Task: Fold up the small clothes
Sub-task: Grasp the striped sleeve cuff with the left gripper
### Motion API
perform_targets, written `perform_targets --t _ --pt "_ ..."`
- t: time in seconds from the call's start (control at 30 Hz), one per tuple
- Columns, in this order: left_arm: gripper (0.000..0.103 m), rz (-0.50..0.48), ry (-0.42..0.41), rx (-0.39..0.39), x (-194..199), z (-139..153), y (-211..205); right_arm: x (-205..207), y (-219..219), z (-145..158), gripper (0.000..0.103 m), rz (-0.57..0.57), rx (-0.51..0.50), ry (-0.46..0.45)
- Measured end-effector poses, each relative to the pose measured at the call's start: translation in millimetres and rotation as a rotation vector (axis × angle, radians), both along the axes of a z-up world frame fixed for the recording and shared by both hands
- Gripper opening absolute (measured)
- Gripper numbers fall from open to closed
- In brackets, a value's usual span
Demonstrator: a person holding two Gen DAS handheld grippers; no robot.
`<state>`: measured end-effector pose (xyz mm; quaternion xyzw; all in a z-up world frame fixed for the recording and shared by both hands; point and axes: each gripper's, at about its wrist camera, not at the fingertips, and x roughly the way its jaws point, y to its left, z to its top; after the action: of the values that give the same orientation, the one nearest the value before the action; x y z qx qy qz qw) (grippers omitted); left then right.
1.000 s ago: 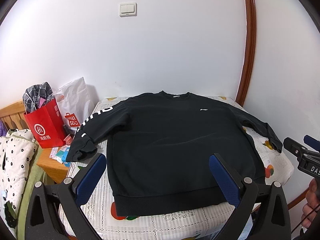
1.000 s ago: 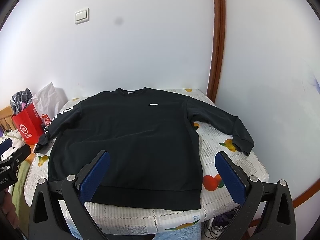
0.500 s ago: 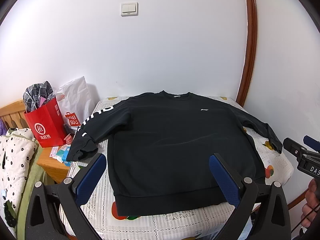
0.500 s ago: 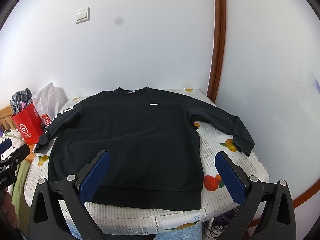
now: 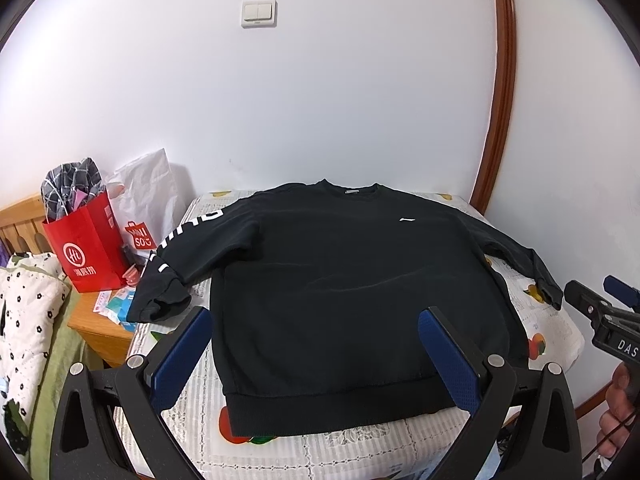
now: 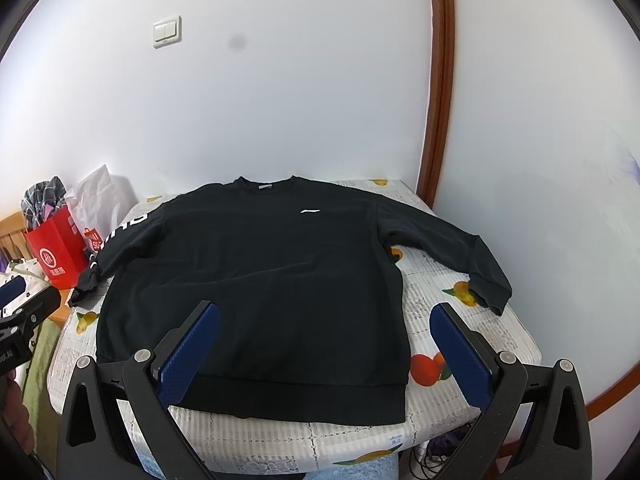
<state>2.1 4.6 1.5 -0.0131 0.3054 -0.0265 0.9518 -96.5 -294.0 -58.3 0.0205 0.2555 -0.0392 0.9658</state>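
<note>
A black sweatshirt [image 5: 344,280] [image 6: 256,272] lies flat, front up, on a table [image 5: 360,448] [image 6: 452,280] covered with a fruit-print cloth. Both sleeves are spread out; the left sleeve has white lettering and its cuff [image 5: 160,304] hangs at the table's left edge. The right cuff [image 6: 490,290] rests near the right edge. My left gripper [image 5: 316,320] hovers open in front of the hem, touching nothing. My right gripper [image 6: 324,316] is likewise open before the hem's right part. Each gripper shows at the edge of the other's view [image 5: 600,312] [image 6: 24,316].
A red paper bag [image 5: 86,244] stuffed with plaid cloth and a white plastic bag [image 5: 148,208] stand on a wooden nightstand [image 5: 100,328] left of the table. A dotted quilt [image 5: 24,320] lies further left. White walls and a brown door frame [image 6: 440,92] close the back and right.
</note>
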Motion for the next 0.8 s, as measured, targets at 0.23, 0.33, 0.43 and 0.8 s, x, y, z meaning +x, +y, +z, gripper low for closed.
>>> perform_targets --t 0.23,0.33,0.43,0.8 --pt "0.103 -0.001 0.02 0.022 25 -13 9 15 3 -7 0.103 0.02 0.007 -0.022" --pt "0.103 0.015 0.058 0.012 41 -29 19 27 8 -16 0.103 0.046 0.016 -0.024" --pt "0.103 0.048 0.103 0.007 60 -50 37 44 14 -30 0.103 0.068 0.021 -0.015" --pt "0.099 0.19 0.187 0.037 116 -116 114 117 37 -94 0.101 0.141 0.044 0.115"
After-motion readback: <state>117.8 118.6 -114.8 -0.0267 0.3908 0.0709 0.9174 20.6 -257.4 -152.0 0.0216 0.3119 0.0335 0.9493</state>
